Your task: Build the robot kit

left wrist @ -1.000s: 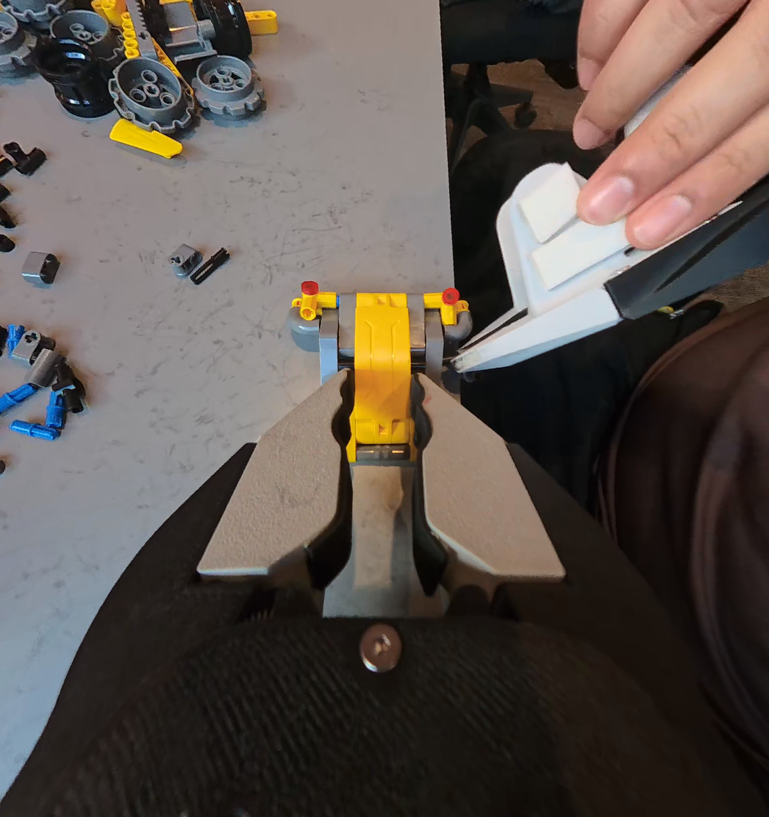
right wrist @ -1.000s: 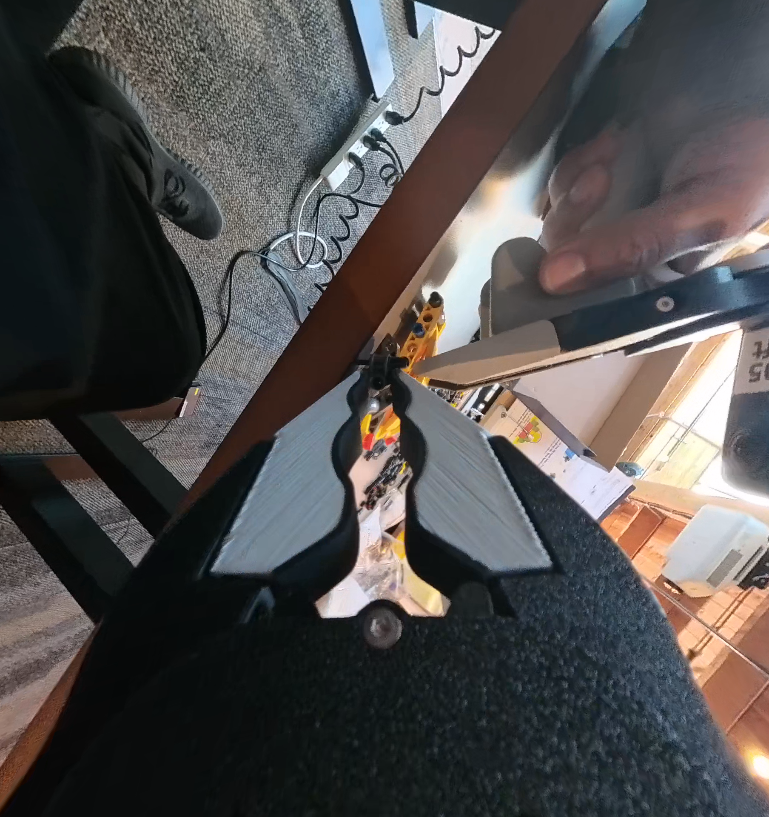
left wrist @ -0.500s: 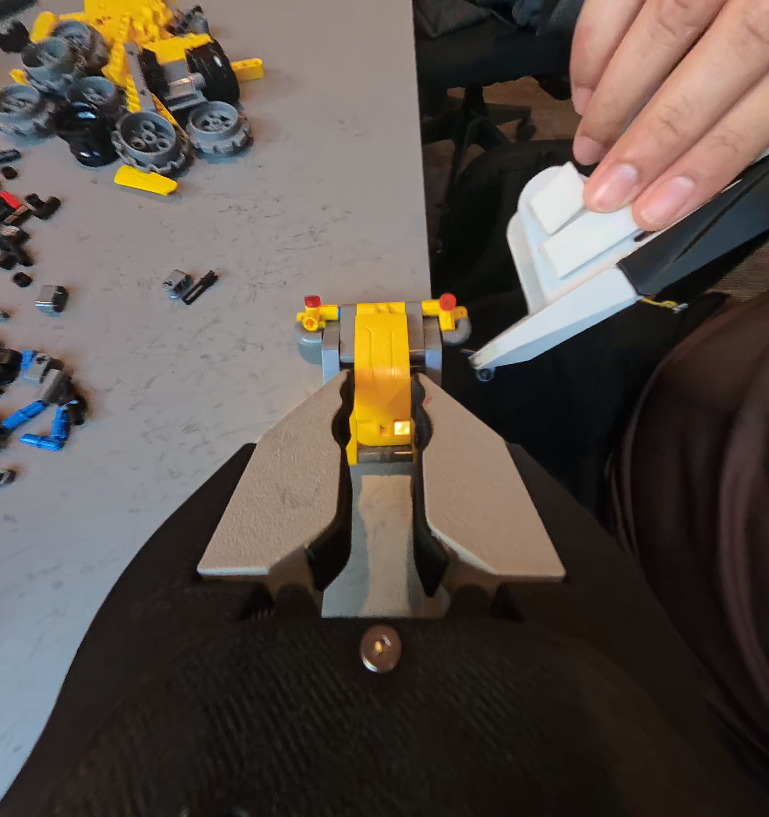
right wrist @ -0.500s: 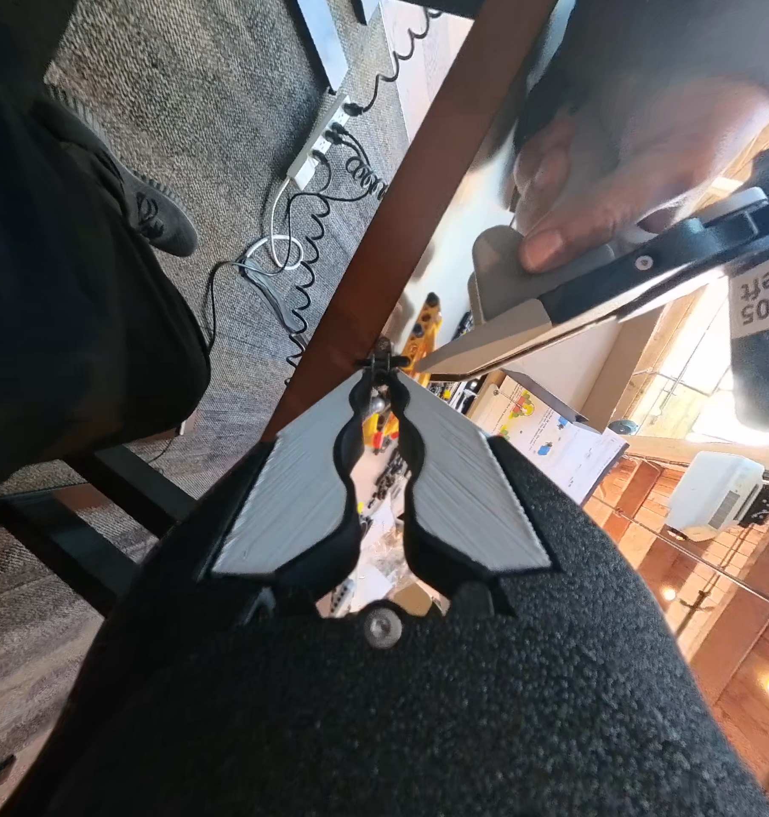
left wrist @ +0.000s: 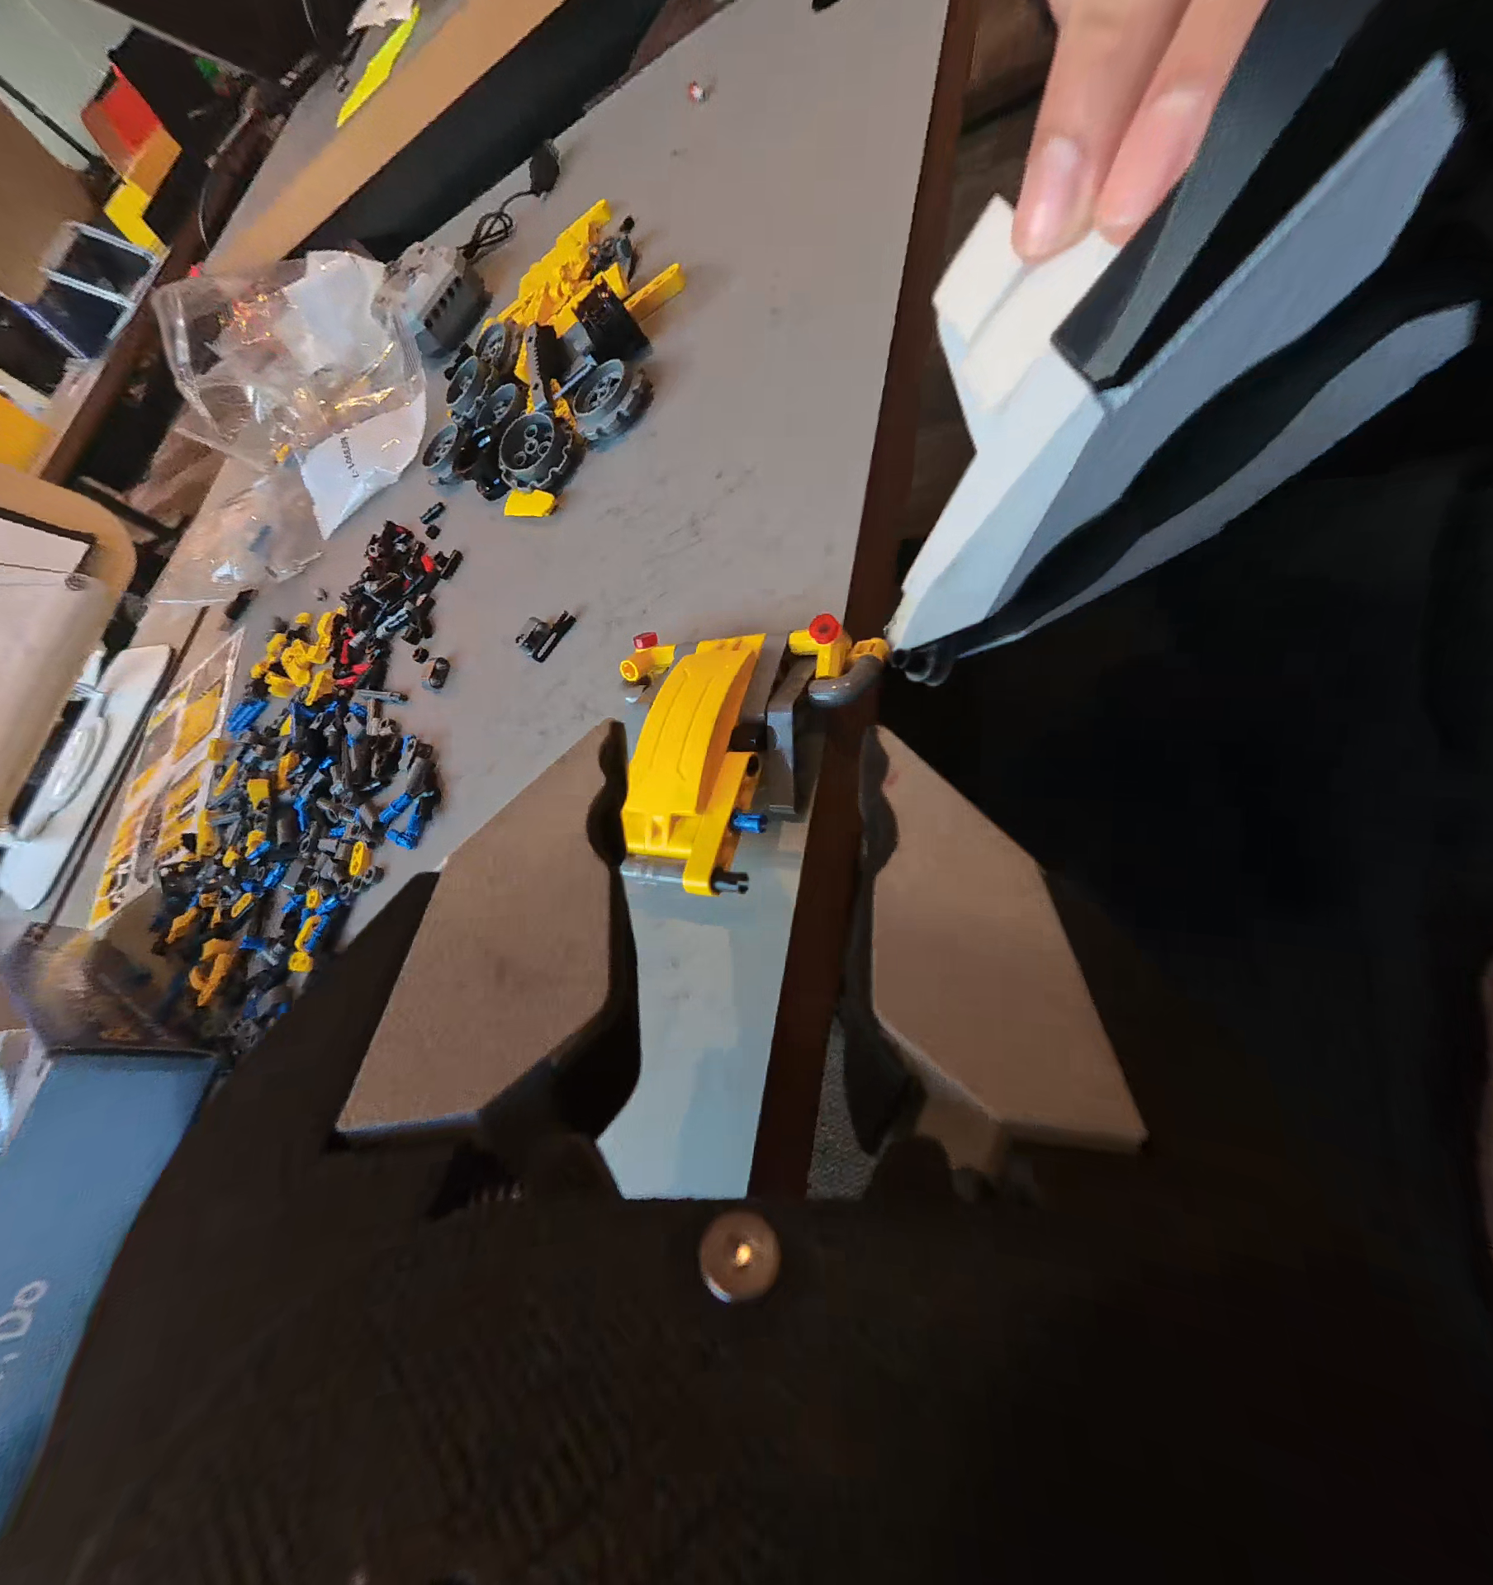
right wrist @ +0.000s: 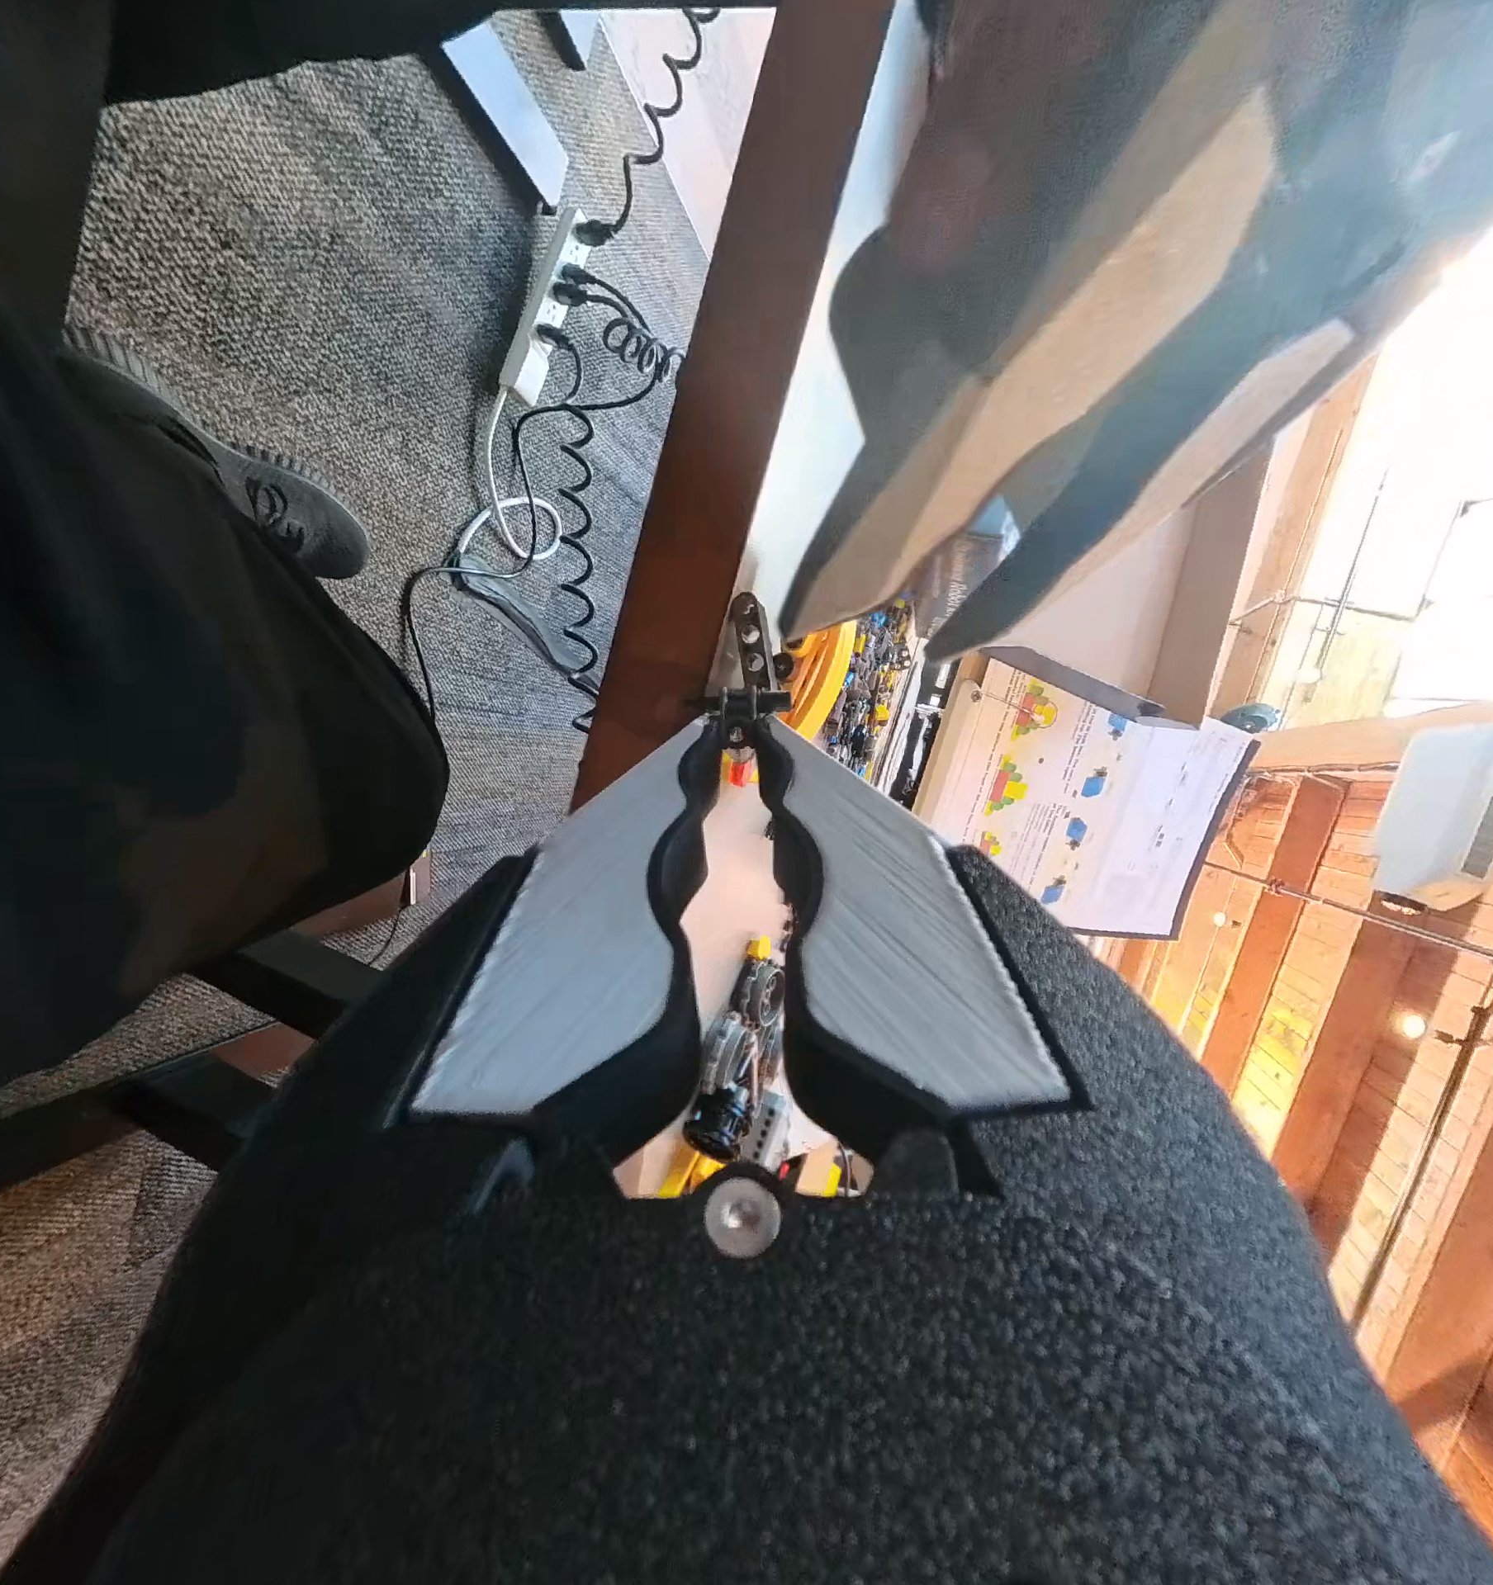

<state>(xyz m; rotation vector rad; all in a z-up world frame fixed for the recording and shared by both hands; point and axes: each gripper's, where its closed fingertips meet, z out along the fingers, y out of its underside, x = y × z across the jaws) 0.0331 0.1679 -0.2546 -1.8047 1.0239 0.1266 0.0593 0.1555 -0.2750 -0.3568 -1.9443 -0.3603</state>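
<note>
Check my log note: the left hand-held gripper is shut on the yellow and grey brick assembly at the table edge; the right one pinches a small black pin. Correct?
No: in the left wrist view the left hand-held gripper is open, fingers spread either side of the brick assembly at the table edge. The right hand-held gripper does pinch the black pin.
</note>
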